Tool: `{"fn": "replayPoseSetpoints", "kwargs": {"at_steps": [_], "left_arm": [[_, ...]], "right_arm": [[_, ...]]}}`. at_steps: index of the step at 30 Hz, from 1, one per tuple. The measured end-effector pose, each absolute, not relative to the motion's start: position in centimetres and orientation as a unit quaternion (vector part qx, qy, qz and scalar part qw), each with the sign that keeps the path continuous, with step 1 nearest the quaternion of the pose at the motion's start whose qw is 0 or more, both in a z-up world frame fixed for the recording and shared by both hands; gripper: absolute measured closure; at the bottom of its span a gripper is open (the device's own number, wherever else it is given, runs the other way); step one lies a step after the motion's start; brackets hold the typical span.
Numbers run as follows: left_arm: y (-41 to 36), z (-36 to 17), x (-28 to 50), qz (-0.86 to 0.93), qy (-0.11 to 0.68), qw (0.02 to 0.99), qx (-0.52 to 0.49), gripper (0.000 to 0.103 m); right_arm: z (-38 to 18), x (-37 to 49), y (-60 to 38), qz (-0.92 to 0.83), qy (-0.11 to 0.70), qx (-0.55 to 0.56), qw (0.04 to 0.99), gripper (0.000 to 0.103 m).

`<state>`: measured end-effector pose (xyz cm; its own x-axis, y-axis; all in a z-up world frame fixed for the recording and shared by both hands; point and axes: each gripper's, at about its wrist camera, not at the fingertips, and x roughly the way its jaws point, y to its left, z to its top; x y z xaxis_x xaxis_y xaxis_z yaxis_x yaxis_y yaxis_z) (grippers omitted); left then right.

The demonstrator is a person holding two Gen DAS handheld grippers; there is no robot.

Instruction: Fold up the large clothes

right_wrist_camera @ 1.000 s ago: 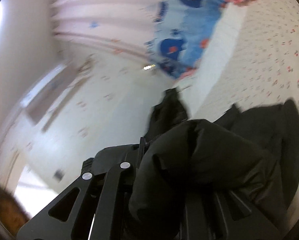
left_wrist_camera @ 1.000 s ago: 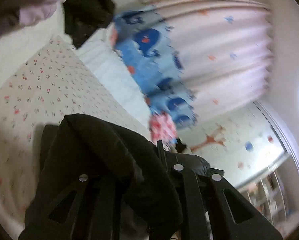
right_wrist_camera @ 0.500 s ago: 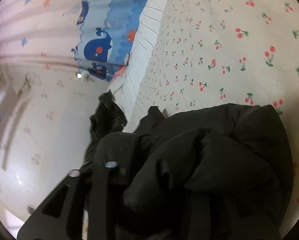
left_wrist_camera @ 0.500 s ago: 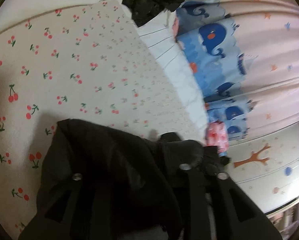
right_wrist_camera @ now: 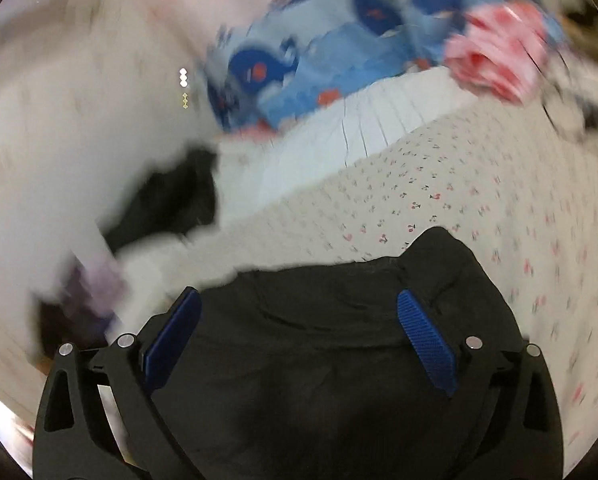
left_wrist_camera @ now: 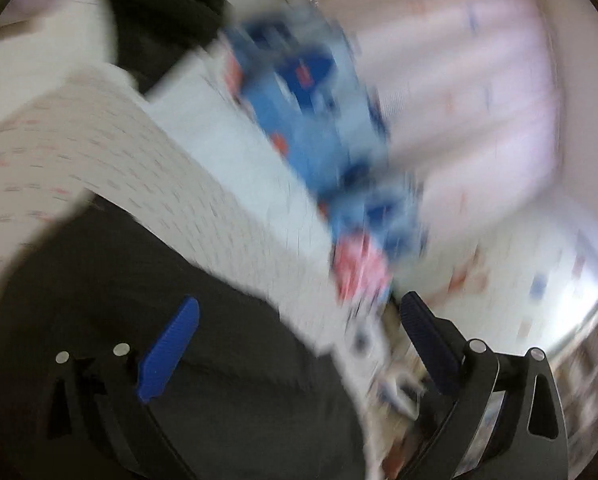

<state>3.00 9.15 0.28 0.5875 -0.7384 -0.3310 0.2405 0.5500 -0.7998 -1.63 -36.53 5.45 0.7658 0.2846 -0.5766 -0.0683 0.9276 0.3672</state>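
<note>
A black padded garment (left_wrist_camera: 119, 272) lies on the cherry-print bed sheet (left_wrist_camera: 79, 152). In the blurred left wrist view my left gripper (left_wrist_camera: 299, 320) hangs over the garment's edge, its jaws opening wide, blue pads (left_wrist_camera: 167, 352) bare, nothing pinched. In the right wrist view the same black garment (right_wrist_camera: 339, 360) lies below my right gripper (right_wrist_camera: 299, 316). Its jaws are opening too, and the blue pads (right_wrist_camera: 427, 344) stand apart with no cloth pressed between them.
A second black garment (right_wrist_camera: 171, 204) lies toward the bed's edge, seen also as a dark garment (left_wrist_camera: 159, 20) at the top. A blue whale-print cloth (right_wrist_camera: 319, 68) and a pink bundle (right_wrist_camera: 499, 52) sit along the pale curtain (left_wrist_camera: 459, 80).
Both grippers were shut on bunched black cloth and have let it go; their jaws now stand wide. The garment has dropped onto the sheet. Both cameras swung, blurring the views.
</note>
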Motion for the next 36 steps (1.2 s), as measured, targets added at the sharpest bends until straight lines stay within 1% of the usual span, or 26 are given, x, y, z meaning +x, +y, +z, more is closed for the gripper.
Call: {"fn": "replayPoseSetpoints", "kwargs": {"at_steps": [3,5,6,7,9,11,13,16,18,19,21,22,23,24,27,29,30,32,33,35,36], "left_arm": [[3.3,-0.9,4.9,-0.294,0.392,0.828,-0.274,0.007],[1.2,-3.5,6.6,-0.263,0.426,0.833,-0.235,0.008],[0.8,-4.8,7.3,-0.251,0.435,0.834,-0.230,0.008],[0.4,-6.2,8.5,-0.242,0.443,0.833,-0.227,0.008],[0.4,-7.6,9.6,-0.231,0.451,0.832,-0.224,0.009],[0.1,-8.1,10.0,-0.227,0.460,0.830,-0.217,0.009],[0.9,-7.2,9.7,-0.228,0.458,0.829,-0.225,0.009],[3.1,-5.0,8.4,-0.228,0.435,0.828,-0.270,0.009],[4.7,-3.8,8.4,-0.207,0.417,0.844,-0.267,0.009],[5.2,-4.0,8.8,-0.192,0.418,0.849,-0.261,0.009],[6.2,-6.4,9.8,-0.169,0.452,0.838,-0.254,0.009],[6.1,-8.0,10.4,-0.172,0.469,0.830,-0.246,0.009],[5.7,-8.6,10.7,-0.179,0.475,0.829,-0.234,0.009],[4.9,-8.9,10.7,-0.183,0.476,0.836,-0.203,0.009],[4.3,-9.1,10.5,-0.173,0.475,0.845,-0.172,0.009],[4.9,-8.3,10.0,-0.167,0.469,0.847,-0.185,0.009],[5.1,-7.8,9.8,-0.166,0.465,0.847,-0.196,0.009],[5.8,-6.2,9.0,-0.176,0.445,0.853,-0.209,0.009],[5.5,-5.5,8.8,-0.175,0.436,0.860,-0.201,0.009],[5.8,-5.0,8.6,-0.168,0.428,0.868,-0.189,0.009],[6.0,-5.6,8.8,-0.166,0.437,0.863,-0.189,0.009]], "right_arm": [[3.1,2.5,-32.2,0.057,0.366,0.065,0.927,0.008],[-0.9,5.8,-30.6,0.005,0.413,-0.004,0.911,0.008],[-2.8,6.8,-30.7,0.000,0.427,-0.002,0.904,0.008],[-4.6,7.5,-31.6,0.004,0.436,0.028,0.900,0.008],[-6.2,9.0,-33.8,-0.018,0.443,0.088,0.892,0.008],[-7.3,10.0,-34.6,-0.022,0.466,0.111,0.878,0.007],[-6.9,10.0,-34.2,-0.023,0.479,0.088,0.873,0.008],[-3.5,7.7,-35.1,-0.035,0.427,0.088,0.899,0.008],[-2.1,6.3,-36.6,-0.067,0.400,0.095,0.909,0.008],[-2.4,6.2,-37.5,-0.082,0.403,0.091,0.907,0.008],[-5.9,7.0,-39.0,-0.114,0.445,0.072,0.885,0.008],[-7.8,7.2,-39.8,-0.105,0.462,0.089,0.876,0.007],[-9.1,7.1,-40.7,-0.092,0.463,0.129,0.872,0.007],[-9.6,6.8,-41.4,-0.094,0.457,0.148,0.872,0.007],[-9.6,7.0,-40.9,-0.098,0.469,0.125,0.869,0.007],[-8.1,7.0,-40.4,-0.109,0.471,0.110,0.868,0.007],[-6.7,6.7,-40.6,-0.105,0.457,0.113,0.876,0.008],[-3.8,5.7,-38.0,-0.078,0.415,0.108,0.900,0.008],[-2.3,5.7,-36.6,-0.062,0.401,0.095,0.909,0.008],[-1.0,7.2,-32.5,-0.020,0.395,0.058,0.917,0.008],[-0.9,8.0,-30.8,-0.008,0.396,0.039,0.917,0.008]]}}
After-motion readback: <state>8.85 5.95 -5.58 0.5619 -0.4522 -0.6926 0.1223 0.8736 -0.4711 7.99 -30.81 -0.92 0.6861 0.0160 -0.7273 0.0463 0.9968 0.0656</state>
